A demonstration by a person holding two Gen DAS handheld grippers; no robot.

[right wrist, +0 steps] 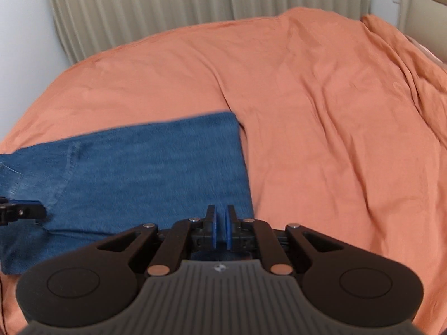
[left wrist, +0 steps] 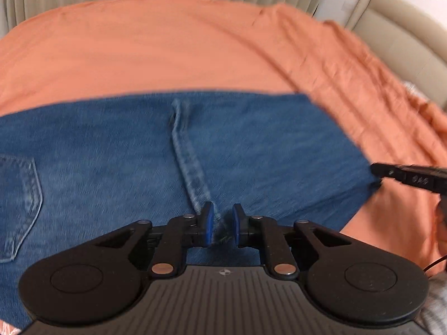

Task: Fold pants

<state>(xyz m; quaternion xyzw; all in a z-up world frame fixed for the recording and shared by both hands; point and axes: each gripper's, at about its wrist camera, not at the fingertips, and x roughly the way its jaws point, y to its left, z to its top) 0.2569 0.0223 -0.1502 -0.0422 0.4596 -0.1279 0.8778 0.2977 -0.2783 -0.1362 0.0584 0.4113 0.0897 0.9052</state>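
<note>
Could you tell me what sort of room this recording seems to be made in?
Most likely a bedroom. The jeans lie on a wide, soft surface under an orange sheet, like a made bed; beige pleated curtains hang behind it, and a padded beige headboard or chair stands at its edge.

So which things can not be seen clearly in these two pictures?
- Jeans, left wrist view: left end cut off by the frame, near edge hidden behind the left claw.
- Right claw, right wrist view: its own body hides whether denim sits between the pads.
- Both views: motion blur softens the denim's edges.
</note>
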